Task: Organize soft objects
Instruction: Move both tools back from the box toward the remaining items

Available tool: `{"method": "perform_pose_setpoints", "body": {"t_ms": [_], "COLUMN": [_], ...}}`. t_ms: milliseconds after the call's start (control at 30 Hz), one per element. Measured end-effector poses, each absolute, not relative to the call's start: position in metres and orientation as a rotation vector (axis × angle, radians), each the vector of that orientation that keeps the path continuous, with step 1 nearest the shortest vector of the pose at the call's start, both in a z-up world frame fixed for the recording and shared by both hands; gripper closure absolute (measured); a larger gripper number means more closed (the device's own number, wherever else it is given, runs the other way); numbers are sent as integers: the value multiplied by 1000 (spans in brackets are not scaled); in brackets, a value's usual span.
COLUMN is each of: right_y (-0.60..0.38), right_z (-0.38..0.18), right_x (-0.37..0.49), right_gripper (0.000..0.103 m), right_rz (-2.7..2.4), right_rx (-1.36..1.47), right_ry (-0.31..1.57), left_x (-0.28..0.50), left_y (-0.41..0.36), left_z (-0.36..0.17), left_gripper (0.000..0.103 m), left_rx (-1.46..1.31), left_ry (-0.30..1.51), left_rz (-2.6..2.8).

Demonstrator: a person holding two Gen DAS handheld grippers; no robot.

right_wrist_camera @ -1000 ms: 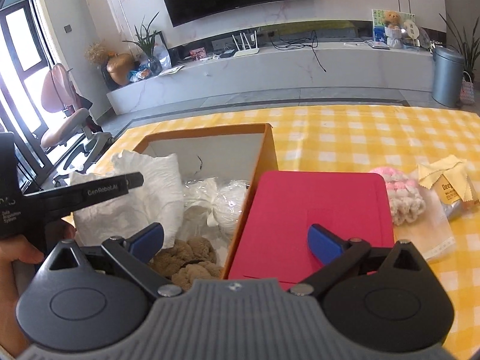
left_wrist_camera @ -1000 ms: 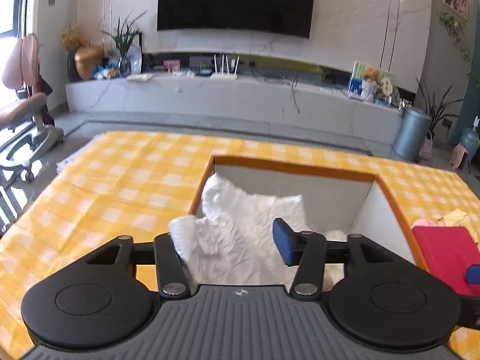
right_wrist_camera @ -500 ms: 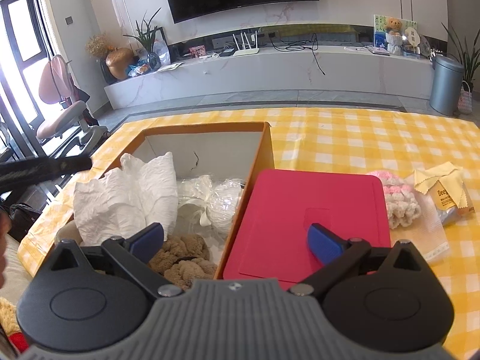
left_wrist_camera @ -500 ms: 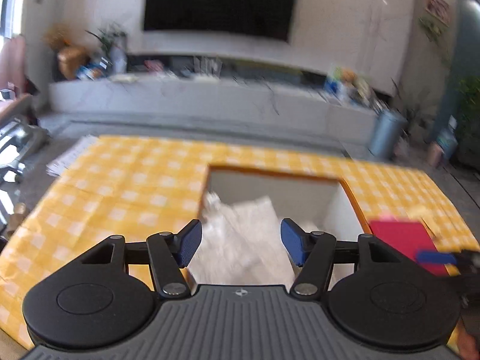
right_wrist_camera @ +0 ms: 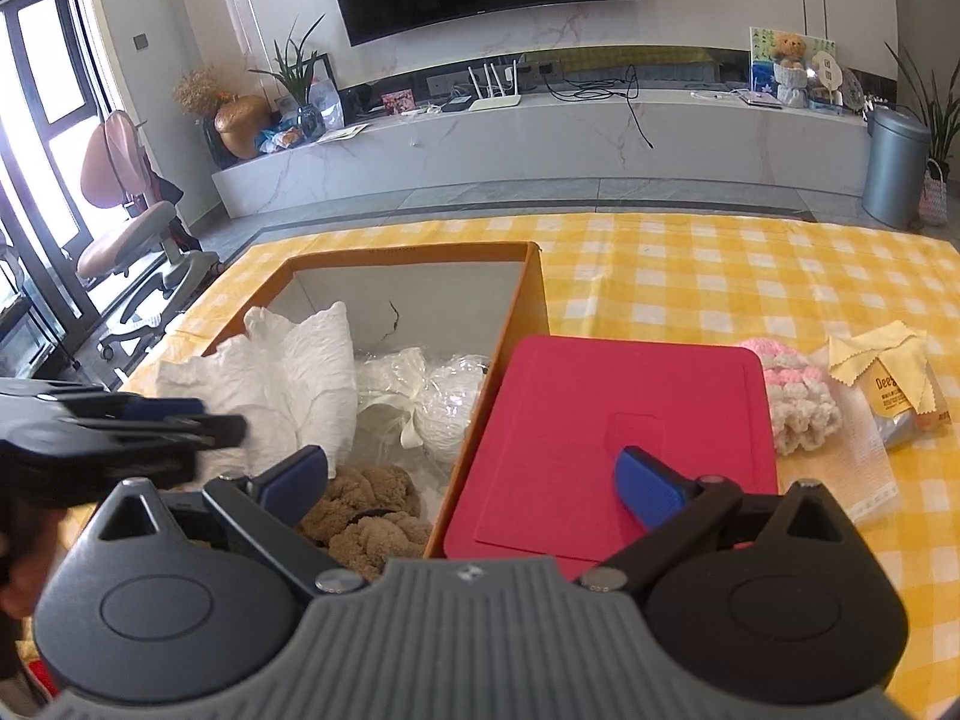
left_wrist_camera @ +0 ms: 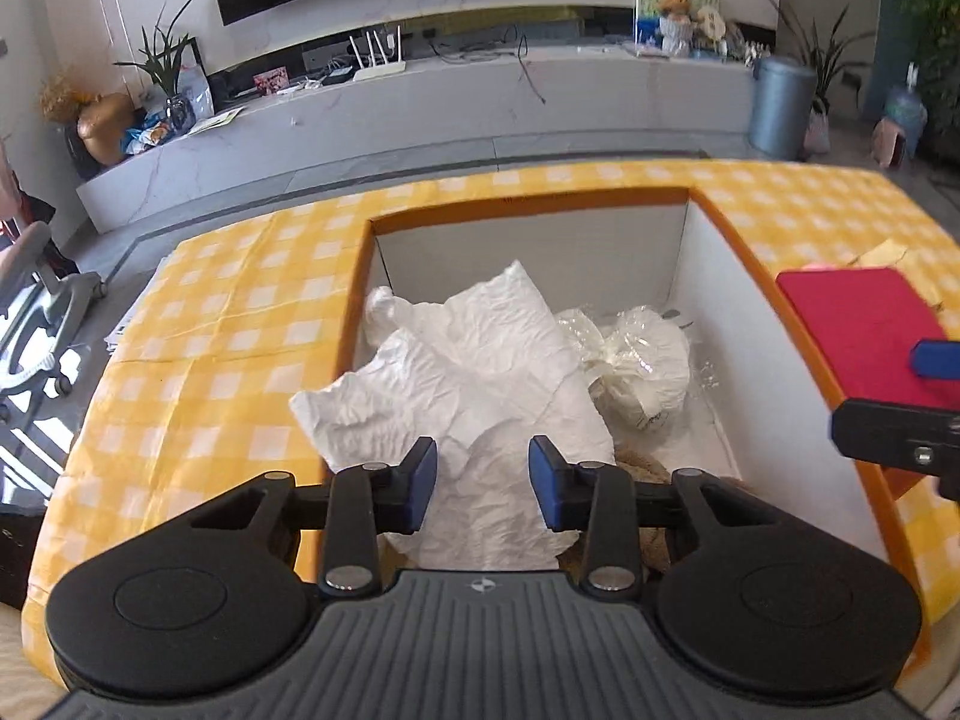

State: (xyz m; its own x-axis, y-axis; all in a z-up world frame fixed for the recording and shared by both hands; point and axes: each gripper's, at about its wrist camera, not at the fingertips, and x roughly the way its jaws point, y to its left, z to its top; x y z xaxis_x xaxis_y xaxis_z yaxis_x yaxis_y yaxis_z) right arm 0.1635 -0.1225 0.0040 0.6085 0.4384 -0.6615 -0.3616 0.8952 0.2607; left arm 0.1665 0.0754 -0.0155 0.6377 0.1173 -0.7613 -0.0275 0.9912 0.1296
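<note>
The left gripper (left_wrist_camera: 483,483) hangs over the orange box (left_wrist_camera: 744,264), its fingers just closing in but still apart, clamping nothing, above the crumpled white cloth (left_wrist_camera: 480,372) inside. The right gripper (right_wrist_camera: 474,480) holds its fingers wide apart over the red lid (right_wrist_camera: 612,414) beside the box.

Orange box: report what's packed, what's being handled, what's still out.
Done: the white crinkled cloth, wrapped white bundle and brown plush lie in the orange box. In hand: nothing; the left gripper, jaws just closing, frames the cloth ungripped. Left: the pink knit and yellow cloth on the table.
</note>
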Motion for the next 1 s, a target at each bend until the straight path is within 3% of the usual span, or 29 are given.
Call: {"method": "perform_pose_setpoints", "body": {"t_ms": [133,400,500,633,1000], "right_y": [-123,-120,-120,-120,-137], "right_z": [4,3,3,4,24], "right_x": [164,163,162,160,147], "right_gripper": [3,3,3,3,3], "right_rz": [463,460,459,462,450], "right_rx": [100,87,89,98,130], "right_ry": [790,787,790,799,743], "left_x": [183,192,187,182,152], "left_y": [70,91,97,91,70], "left_z": [-26,-41,-38,-32,14], "left_gripper": [46,41,30,33,32], "left_rx": [91,-96,-142,-84,19], "left_ry": [880,933,911,885,737], "left_rz": [145,71,32,103,171]}}
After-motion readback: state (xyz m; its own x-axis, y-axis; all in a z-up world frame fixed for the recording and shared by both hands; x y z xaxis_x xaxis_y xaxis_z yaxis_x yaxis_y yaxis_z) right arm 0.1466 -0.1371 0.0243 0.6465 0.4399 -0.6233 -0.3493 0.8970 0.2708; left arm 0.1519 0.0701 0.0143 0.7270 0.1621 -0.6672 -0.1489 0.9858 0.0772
